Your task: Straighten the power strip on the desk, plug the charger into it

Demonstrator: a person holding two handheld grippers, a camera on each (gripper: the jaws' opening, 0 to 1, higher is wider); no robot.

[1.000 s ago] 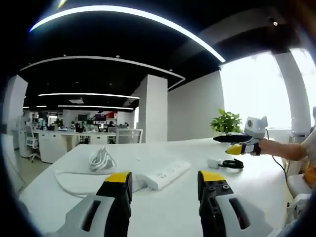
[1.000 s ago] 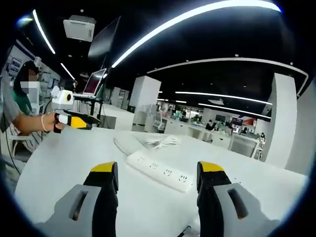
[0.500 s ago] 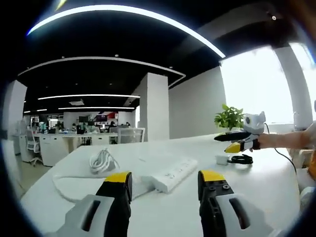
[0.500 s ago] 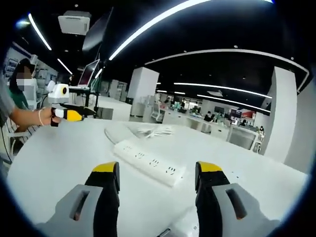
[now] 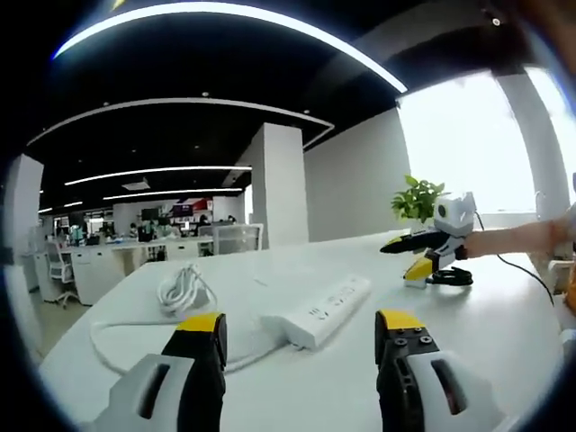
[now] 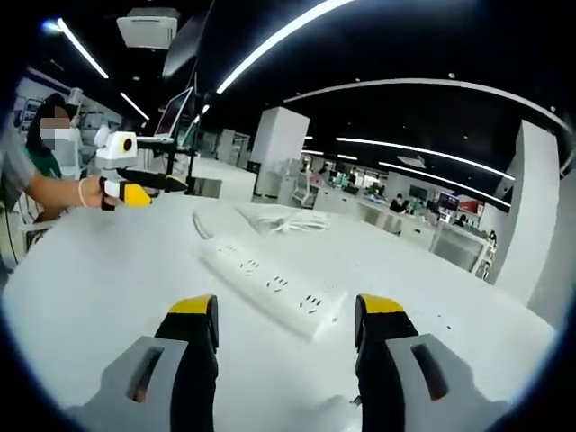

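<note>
With both grippers' jaws held apart and empty, the power strip (image 6: 270, 286) is best squared by its ends before the charger (image 5: 416, 273) is fetched.

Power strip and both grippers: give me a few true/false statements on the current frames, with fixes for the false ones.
1. The power strip lies flat on the white desk. True.
2. A charger is already plugged into the power strip. False: its sockets show bare in both views, nothing plugged in.
3. The left gripper is open and holds nothing. True.
4. The right gripper is clamped on the power strip. False: its jaws stand apart, short of the strip, gripping nothing.
5. A coiled white cable lies on the desk beyond the power strip in the left gripper view. True.
6. A potted plant stands on the power strip. False: it shows behind the desk's far edge.
</note>
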